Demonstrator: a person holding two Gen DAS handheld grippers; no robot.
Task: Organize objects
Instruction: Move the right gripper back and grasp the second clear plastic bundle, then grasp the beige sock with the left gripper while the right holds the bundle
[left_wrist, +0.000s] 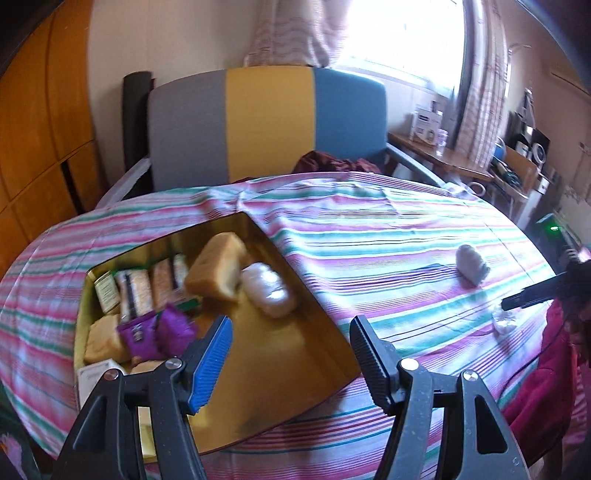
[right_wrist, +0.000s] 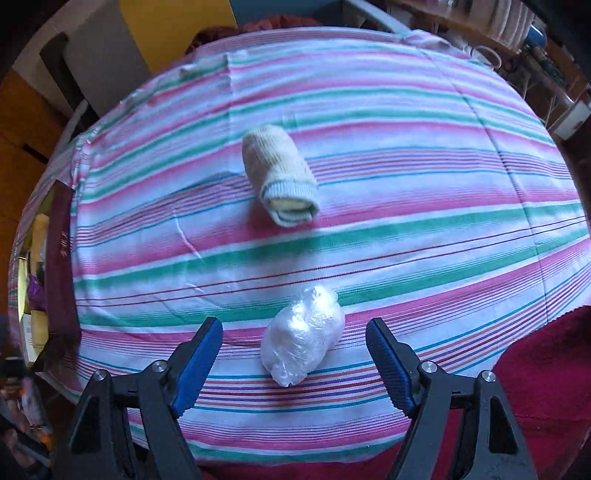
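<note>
- The table (right_wrist: 406, 122), under a striped cloth, carries everything; a striped chair (left_wrist: 266, 125) stands behind it.
- The gold tin (left_wrist: 295, 354) lies open on the table's left part and already holds soap bars, packets, purple sachets and a plastic-wrapped bundle (left_wrist: 267, 293) by its right wall.
- Two things are not yet put away, out on the cloth and well apart from the tin: a rolled sock (right_wrist: 280, 177) further out and a plastic-wrapped ball (right_wrist: 303, 334) nearer.
- The left tool (left_wrist: 290, 338) hangs over the tin, jaws wide apart, nothing between them.
- The right tool (right_wrist: 295, 341) points down at the plastic-wrapped ball, which sits between the jaws; the pads do not press on it.
- Judged step: picking up the ball for the tin. Next it needs lowering so both pads straddle the ball, then a gentle squeeze, as the film looks slippery.
</note>
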